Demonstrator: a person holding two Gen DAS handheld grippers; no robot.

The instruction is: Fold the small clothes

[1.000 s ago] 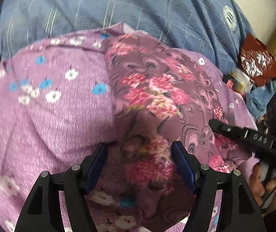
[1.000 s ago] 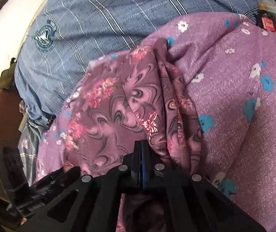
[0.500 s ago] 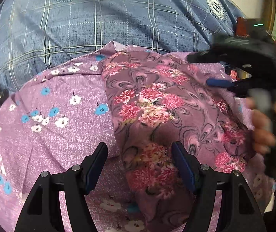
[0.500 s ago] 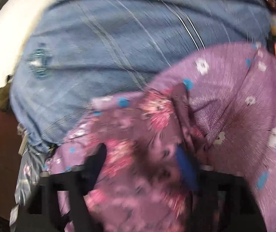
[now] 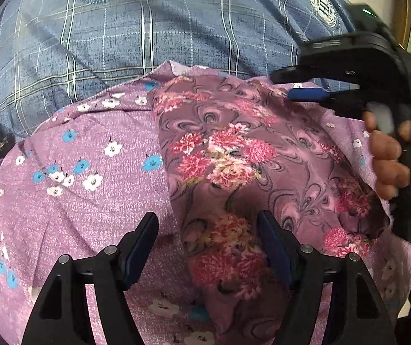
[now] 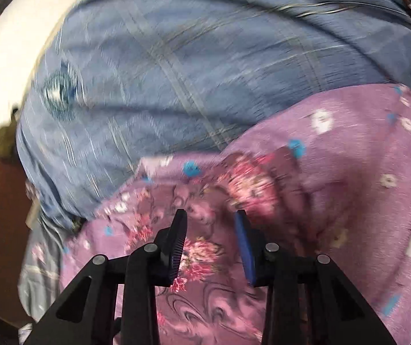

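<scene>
Your left claw point(image 5: 208, 247) hovers over the clothes with its jaws spread and still widening; nothing is pinched, though the edge of the dark floral garment point(image 5: 234, 166) lies below the gap between its fingers; that garment, mauve with pink blossoms and swirls, sits on top of the lighter purple cloth point(image 5: 84, 178) dotted with white and blue flowers; both lie on the blue plaid bedcover point(image 5: 148, 34). Your right claw point(image 6: 209, 241) hangs just above the floral garment's far corner; its jaws are closing, with a clear gap between the pads and no fabric caught in them; the right wrist view is blurred. Your right hand point(image 5: 389, 158) grips that tool's handle at the garment's right edge.
</scene>
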